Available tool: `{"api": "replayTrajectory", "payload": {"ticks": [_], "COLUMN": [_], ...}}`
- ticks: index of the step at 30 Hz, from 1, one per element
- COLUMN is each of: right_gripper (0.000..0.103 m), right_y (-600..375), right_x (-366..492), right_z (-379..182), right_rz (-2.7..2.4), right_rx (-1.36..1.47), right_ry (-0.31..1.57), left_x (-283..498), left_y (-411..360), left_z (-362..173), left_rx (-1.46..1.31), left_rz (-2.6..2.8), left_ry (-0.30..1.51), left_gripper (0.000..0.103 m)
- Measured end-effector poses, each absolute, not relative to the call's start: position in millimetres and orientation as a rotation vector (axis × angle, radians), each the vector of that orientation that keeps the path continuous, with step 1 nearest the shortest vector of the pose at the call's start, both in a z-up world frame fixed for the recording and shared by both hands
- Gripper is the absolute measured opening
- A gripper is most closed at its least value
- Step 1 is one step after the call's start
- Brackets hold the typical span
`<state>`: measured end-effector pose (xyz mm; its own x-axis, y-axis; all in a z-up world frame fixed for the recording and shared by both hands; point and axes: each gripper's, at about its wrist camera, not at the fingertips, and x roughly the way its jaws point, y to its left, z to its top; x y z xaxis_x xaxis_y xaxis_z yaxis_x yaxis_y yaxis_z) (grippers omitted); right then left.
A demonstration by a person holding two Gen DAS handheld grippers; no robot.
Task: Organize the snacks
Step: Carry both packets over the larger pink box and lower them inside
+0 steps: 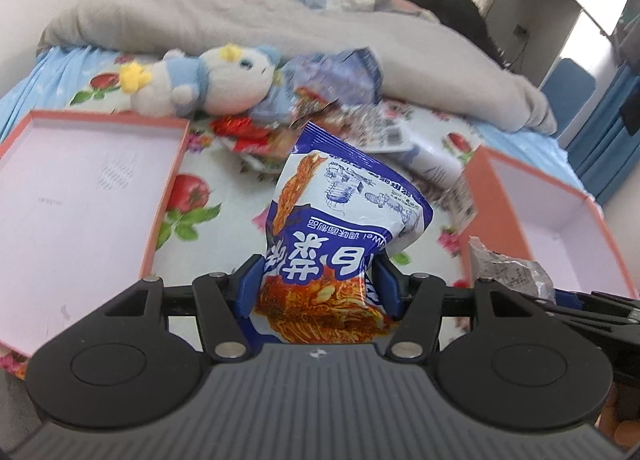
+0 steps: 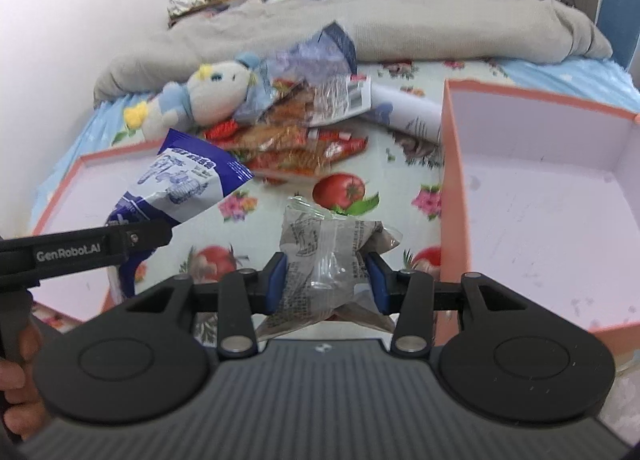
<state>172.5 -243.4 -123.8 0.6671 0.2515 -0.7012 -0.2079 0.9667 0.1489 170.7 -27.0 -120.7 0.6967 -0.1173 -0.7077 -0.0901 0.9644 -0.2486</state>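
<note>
Here, left hand-held gripper [image 1: 316, 288] clamped blue crinkly foil noodle packet [image 1: 340, 228] mid-body; right hand-held gripper [image 2: 326, 280] clamped grey clear-film snack bag [image 2: 320, 256]; both judged light, soft, slippery.

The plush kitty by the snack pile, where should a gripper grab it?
Hedged guess: pinch the plush kitty across its soft belly, coming from above. It lies on its side on the bedsheet, so the narrow middle faces up; its head is wider and rests against the snack pile.

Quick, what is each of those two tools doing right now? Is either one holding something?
Left tool: closed on the blue noodle packet, lifted off the bed.
Right tool: closed on the grey clear-wrapped snack, also held up.
</note>
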Motion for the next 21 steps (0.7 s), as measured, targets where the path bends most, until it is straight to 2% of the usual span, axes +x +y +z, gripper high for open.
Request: {"api": "replayTrajectory", "payload": {"ticks": [21], "right_gripper": [0.046], "right_y": [-311], "right_x": [167], "right_z": [-32], "right_rz": [0.154], "right_rx": [0.083], "right_ry": [0.608], "left_x": [189], "left_y": [-102], "left_z": [-20], "left_rx": [-0.264], "left_rz": [-0.169], "left_ry": [0.637], "left_gripper": [0.064]}}
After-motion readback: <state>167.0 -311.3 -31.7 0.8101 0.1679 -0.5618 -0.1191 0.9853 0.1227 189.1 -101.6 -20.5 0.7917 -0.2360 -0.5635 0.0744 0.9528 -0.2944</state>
